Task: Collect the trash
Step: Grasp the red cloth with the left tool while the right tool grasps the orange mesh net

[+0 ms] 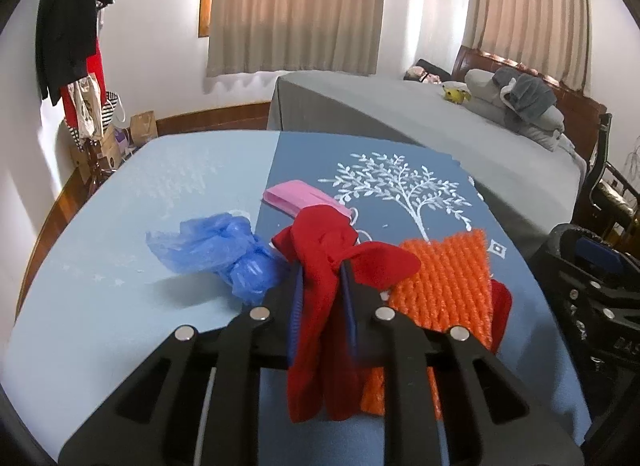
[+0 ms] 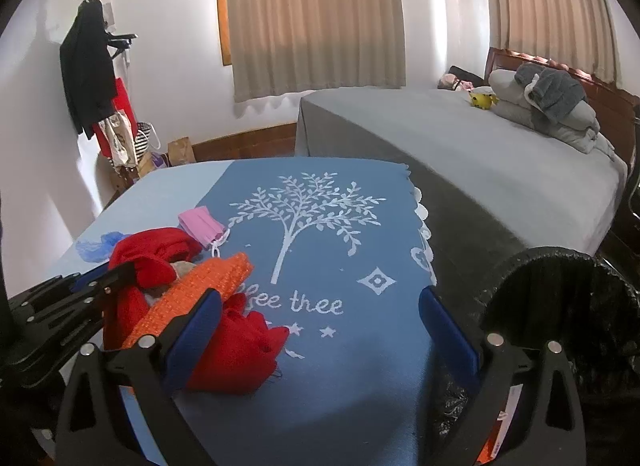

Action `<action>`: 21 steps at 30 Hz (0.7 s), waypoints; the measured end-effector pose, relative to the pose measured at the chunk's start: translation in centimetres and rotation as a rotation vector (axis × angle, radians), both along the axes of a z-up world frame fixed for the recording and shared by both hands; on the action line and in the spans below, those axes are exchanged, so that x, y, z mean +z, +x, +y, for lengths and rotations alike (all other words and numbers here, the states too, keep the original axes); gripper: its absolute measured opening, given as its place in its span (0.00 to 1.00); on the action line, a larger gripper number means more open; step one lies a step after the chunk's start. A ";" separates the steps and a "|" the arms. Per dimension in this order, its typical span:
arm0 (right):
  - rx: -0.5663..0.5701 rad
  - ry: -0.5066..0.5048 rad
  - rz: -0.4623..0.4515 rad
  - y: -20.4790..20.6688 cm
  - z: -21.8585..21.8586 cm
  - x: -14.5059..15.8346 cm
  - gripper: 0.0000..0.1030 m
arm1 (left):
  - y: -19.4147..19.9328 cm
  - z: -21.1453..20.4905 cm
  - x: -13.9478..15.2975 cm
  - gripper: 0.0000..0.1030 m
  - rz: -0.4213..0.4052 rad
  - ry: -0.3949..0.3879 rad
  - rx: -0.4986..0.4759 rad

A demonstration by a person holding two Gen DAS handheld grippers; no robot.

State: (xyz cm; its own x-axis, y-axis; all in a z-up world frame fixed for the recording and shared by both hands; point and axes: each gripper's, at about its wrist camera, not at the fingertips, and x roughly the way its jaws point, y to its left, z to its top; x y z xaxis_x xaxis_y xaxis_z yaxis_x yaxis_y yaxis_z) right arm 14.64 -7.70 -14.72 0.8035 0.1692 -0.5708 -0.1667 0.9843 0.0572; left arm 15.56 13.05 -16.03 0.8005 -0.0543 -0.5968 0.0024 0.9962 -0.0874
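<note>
- Red cloth (image 1: 320,306) was pinched between the blue pads (image 1: 295,306) of the left gripper (image 1: 320,278), whose jaws were pressed together on a bunched fold of it; loose ends hung below and flared above the fingertips.
- Orange knitted mesh (image 1: 448,278) lay flat on the table cloth (image 1: 400,185), touching the red cloth at its 3 o'clock side; a further red piece (image 1: 503,306) showed from under the mesh's far edge.
- Blue crumpled plastic bag (image 1: 216,250) rested at 9 o'clock of the left gripper, just beside the red cloth.
- Pink face mask (image 1: 300,199) lay at 12 o'clock of the left gripper, behind the red cloth, partly covered by it.
- Right gripper (image 2: 320,330) had its jaws spread wide over the blue table cloth, with nothing between them; its left pad (image 2: 192,342) sat just beside a red bundle (image 2: 240,354) at 9 o'clock.
- Black-lined bin (image 2: 568,306) stood off the table edge at 3 o'clock of the right gripper; in the left wrist view only a dark container (image 1: 592,266) appeared at that side.
- Grey-covered bed (image 2: 480,153) stood behind the table at 1 o'clock, with beige curtains (image 2: 312,17) at 12 o'clock.
</note>
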 end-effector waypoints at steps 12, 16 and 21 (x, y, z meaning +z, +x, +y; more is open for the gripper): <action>0.045 0.035 0.003 0.0 1.8 0.6 0.94 | -1.6 1.6 2.4 0.16 -0.058 0.018 0.039; 0.089 0.030 0.011 -0.3 3.2 0.5 0.94 | -2.0 2.5 2.2 0.16 -0.052 0.028 0.059; 0.123 0.016 0.035 -0.2 4.9 -0.2 0.87 | -2.5 2.9 1.3 0.16 -0.026 0.033 0.064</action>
